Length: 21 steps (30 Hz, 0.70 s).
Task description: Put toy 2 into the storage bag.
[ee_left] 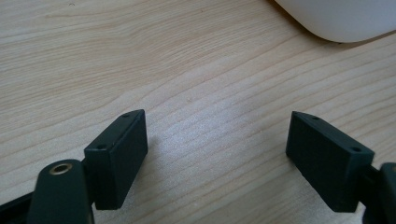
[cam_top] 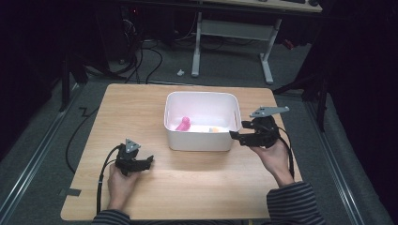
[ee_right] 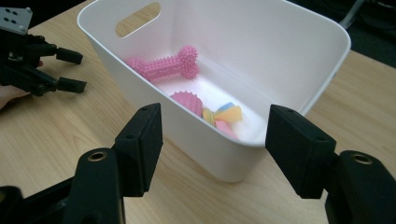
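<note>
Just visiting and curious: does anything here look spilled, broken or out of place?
Nothing stands out. The white tub sits upright on the table, with the pink bone toy and the yellow-and-pink toy lying inside it. Nothing has spilled.

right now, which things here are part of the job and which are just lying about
Job: bin, bone toy, pink disc, soft toy, left hand-held gripper, right hand-held gripper.
Lying about: desk frame, cables, floor tape, white scrap.
</note>
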{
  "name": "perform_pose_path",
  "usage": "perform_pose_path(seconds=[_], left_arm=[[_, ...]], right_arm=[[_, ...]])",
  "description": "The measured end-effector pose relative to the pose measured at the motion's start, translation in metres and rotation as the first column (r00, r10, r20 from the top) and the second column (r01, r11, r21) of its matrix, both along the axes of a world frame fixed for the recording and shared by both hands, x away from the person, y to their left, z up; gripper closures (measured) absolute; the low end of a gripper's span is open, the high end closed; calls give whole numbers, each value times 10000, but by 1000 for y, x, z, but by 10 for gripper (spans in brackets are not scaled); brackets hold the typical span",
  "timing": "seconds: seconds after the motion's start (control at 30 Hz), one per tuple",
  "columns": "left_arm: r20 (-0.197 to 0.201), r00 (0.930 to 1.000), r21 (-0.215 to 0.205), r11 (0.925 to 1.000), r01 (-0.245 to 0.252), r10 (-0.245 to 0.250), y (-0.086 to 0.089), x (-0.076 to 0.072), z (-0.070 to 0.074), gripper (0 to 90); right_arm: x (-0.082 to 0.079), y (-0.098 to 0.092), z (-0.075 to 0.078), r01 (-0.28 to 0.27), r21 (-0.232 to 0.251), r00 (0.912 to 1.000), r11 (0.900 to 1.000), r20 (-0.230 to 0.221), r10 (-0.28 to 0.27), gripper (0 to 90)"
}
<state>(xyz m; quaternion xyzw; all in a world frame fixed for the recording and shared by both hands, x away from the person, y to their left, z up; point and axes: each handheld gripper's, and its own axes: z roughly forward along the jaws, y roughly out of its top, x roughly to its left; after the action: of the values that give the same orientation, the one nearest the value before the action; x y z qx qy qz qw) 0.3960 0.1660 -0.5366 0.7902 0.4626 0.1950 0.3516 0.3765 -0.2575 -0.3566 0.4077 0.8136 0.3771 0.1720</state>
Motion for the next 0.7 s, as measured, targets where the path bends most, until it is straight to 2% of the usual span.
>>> perform_pose_path(seconds=[0.17, 0.23, 0.3, 0.37, 0.7], left_arm=[[-12, 10000, 9, 10000, 4, -4, 0, 0, 0, 209], [-7, 10000, 23, 10000, -1, 1, 0, 0, 0, 209], [-7, 10000, 52, 10000, 1, -1, 0, 0, 0, 209], [-8, 10000, 53, 10000, 0, 0, 0, 0, 0, 209], [-7, 10000, 53, 10000, -4, 4, 0, 0, 0, 209]], right_arm=[[-14, -23, -6, 552, 239, 9985, 9982, -70, -551, 379], [-19, -32, -10, 749, 329, 9972, 9966, 55, -752, 380], [-23, -38, -13, 825, 454, 9965, 9956, 65, -829, 379], [-26, -43, -18, 935, 261, 9954, 9953, 182, -940, 379], [-38, -68, -42, 1596, 763, 9871, 9842, -24, -1598, 379]])
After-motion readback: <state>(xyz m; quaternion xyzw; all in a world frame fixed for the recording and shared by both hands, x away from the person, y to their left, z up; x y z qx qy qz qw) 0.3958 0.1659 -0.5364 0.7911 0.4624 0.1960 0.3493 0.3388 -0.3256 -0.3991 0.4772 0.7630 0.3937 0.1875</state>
